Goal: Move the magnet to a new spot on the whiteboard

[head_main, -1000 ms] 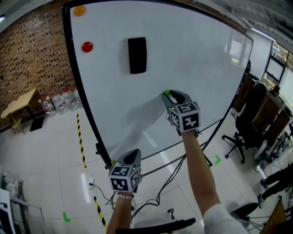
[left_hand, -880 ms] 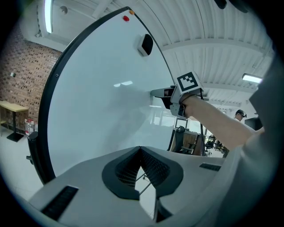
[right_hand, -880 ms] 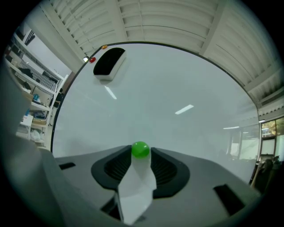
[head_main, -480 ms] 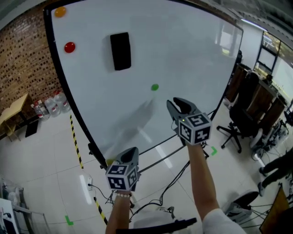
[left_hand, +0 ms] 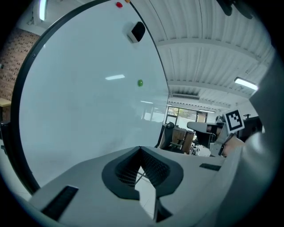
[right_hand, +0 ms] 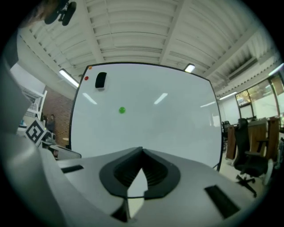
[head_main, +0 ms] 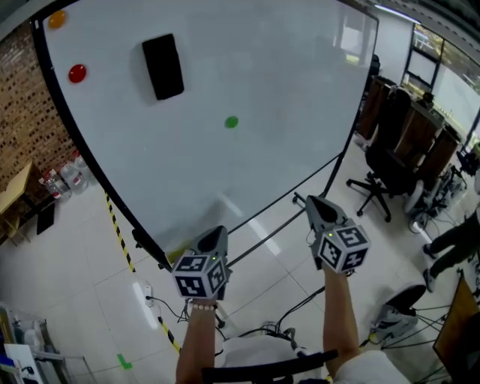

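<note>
**Green magnet sat mid-board, both grippers clear**

Glossy whiteboard (head_main: 300,82), dark-framed. Matte black rectangular eraser (head_main: 163,67) sat upper left; the small round green magnet (head_main: 231,121) stuck right of it. Left gripper (left_hand: 140,149): ribbed jaws pressed together, empty. Right gripper (right_hand: 142,151): likewise.

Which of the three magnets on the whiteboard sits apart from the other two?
The green magnet, alone mid-board; the red magnet and orange magnet cluster in the top left corner.
</note>
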`<state>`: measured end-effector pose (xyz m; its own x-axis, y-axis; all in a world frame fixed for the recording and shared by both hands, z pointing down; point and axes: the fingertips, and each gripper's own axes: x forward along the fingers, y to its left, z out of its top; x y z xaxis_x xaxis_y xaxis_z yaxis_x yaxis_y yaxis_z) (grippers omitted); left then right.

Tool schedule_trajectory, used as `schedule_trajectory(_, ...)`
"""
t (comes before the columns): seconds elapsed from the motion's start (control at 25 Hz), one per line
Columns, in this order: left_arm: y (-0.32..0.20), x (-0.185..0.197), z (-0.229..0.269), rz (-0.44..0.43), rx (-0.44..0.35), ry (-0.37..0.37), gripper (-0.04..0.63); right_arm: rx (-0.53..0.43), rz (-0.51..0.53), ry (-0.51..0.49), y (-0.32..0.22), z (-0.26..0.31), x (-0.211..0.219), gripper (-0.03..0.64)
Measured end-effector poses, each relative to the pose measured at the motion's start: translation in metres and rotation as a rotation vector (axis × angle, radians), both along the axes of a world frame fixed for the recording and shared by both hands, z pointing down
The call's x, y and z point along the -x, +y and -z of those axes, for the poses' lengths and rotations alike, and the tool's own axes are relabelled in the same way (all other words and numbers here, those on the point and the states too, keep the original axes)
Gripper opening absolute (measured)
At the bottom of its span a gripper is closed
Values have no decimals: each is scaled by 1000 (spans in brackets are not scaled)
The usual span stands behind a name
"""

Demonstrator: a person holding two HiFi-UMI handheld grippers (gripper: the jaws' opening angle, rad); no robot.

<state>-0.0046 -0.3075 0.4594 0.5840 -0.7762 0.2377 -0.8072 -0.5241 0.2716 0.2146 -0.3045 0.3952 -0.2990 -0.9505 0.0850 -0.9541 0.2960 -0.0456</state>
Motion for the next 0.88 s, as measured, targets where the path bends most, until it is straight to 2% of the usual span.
schedule_trajectory(0.28,2,-28,-4,-54,9,3,-2,125,-81,-112,39,-75,-23,0)
schedule_trajectory(0.4,6,-36,-4,-71,7,3,-2,159,-70,-111,49,-89,-16,0)
schedule_trajectory(0.88,12,-32,-2,-67,0,0,-3,122,-28,-72,49,-70,5,0)
